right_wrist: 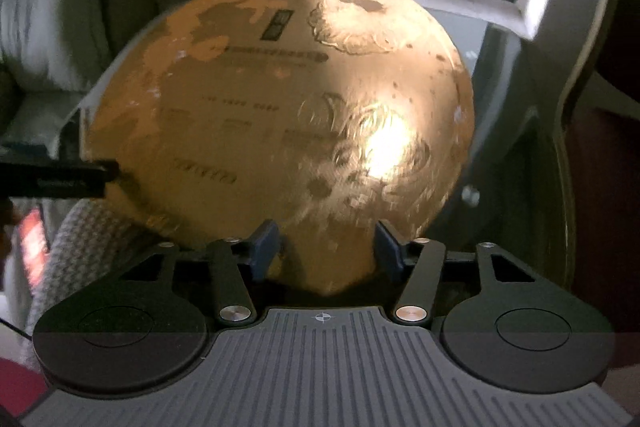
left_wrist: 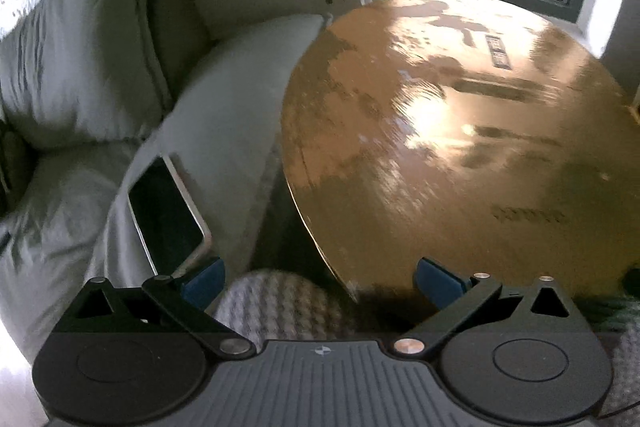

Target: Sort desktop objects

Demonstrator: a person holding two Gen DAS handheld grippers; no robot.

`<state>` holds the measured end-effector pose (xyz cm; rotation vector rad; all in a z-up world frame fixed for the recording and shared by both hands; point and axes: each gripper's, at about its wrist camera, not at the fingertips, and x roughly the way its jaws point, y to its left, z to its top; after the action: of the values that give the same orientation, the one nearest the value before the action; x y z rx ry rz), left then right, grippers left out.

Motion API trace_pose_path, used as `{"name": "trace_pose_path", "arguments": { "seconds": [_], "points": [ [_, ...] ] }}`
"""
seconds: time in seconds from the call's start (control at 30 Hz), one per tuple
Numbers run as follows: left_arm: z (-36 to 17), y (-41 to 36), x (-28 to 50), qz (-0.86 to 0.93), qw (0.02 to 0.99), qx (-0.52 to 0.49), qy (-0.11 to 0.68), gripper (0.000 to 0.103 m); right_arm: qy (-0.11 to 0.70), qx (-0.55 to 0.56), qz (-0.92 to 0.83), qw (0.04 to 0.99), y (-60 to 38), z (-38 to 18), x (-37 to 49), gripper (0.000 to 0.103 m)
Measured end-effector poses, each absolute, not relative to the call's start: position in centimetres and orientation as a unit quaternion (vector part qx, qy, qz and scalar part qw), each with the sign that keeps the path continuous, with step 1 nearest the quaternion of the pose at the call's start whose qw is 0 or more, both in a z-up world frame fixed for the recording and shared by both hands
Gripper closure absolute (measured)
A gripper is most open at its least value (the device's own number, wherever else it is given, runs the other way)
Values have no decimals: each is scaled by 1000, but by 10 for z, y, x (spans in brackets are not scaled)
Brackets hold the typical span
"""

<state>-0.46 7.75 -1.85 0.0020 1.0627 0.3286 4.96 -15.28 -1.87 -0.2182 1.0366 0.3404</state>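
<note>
— Desktop objects? I see almost none on the round gold table; only a phone on the sofa cushion, just ahead of my left gripper.
— Grippers?
— Both spread wide, empty; the right gripper straddles the table's near edge.
— Advice?
— I'd approach the phone low and square, pinching its long edges
</note>
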Motion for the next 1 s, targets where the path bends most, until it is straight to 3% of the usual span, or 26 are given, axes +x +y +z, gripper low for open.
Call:
{"name": "trace_pose_path", "arguments": {
  "seconds": [0.1, 0.23, 0.57, 1.0],
  "points": [
    [-10, 66, -17, 140, 852, -11, 505, 1, 489, -84, 168, 852, -157, -8, 29, 23],
    [0, 49, -28, 123, 859, 6, 497, 1, 477, -82, 165, 859, -158, 3, 8, 15],
    [19, 17, -48, 86, 878, 35, 469, 1, 415, -69, 125, 899, -170, 29, -32, 14],
    [32, 0, -55, 51, 888, 16, 457, 1, 395, -62, 120, 909, -170, 38, -47, 14]
  ]
}}
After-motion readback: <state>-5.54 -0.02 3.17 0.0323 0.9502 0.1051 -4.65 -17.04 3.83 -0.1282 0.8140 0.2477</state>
